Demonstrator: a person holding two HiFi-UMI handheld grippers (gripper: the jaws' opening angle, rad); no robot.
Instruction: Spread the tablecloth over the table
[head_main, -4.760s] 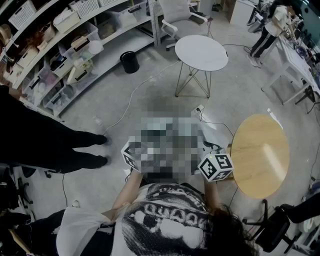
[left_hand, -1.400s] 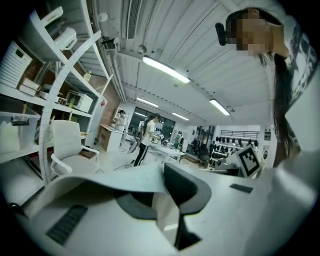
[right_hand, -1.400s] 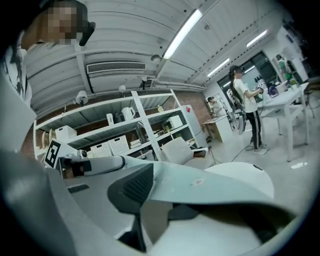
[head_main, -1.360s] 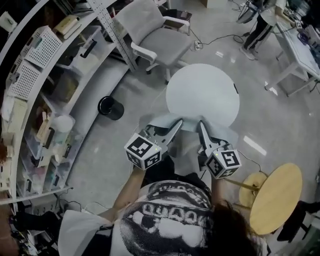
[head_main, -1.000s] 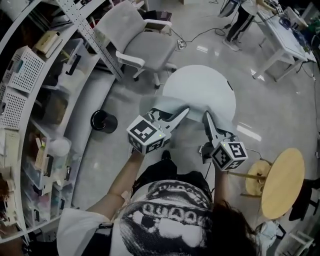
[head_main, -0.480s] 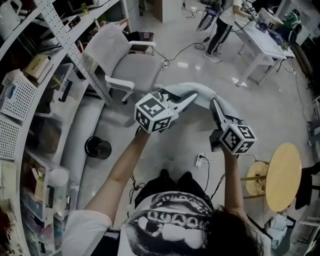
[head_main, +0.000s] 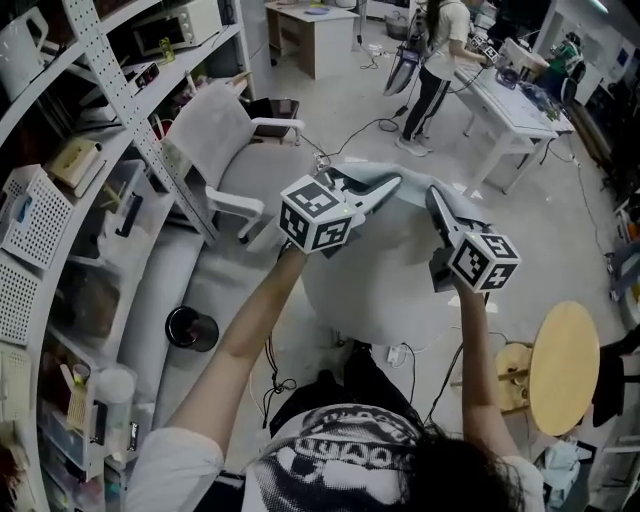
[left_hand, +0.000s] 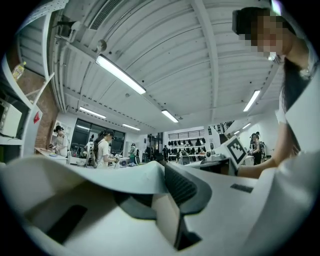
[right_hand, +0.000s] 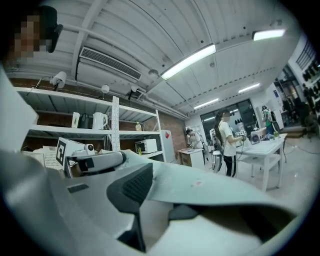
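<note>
The person is holding the cloth (head_main: 412, 183) raised in the air with both arms stretched forward. The left gripper (head_main: 388, 186) is clenched on one part of the cloth's top edge. The right gripper (head_main: 433, 197) is clenched on another part, near the first. In each gripper view a fold of cloth is lying pinched between the ribbed pad and the opposite jaw. The edge is running slack between the two grippers. A broad pale sheet is spreading beneath them; whether the table top is showing there cannot be told.

Open room:
- Left: one chair (head_main: 232, 140) is standing just beside the cloth, with shelving (head_main: 70, 190) behind it.
- Lower left: one black bin (head_main: 190, 328) is sitting on the floor, well apart.
- Right: one round wooden table (head_main: 562, 366) is standing apart from the sheet.
- Far side: one desk (head_main: 508, 95) is standing with one person (head_main: 436, 45) beside it.
- Floor: one power strip (head_main: 396, 355) is lying just under the sheet's near edge.

Markings: each of the two marker cubes (head_main: 318, 214) is showing black-and-white square patterns. Print on the shelf goods is too small to read.
</note>
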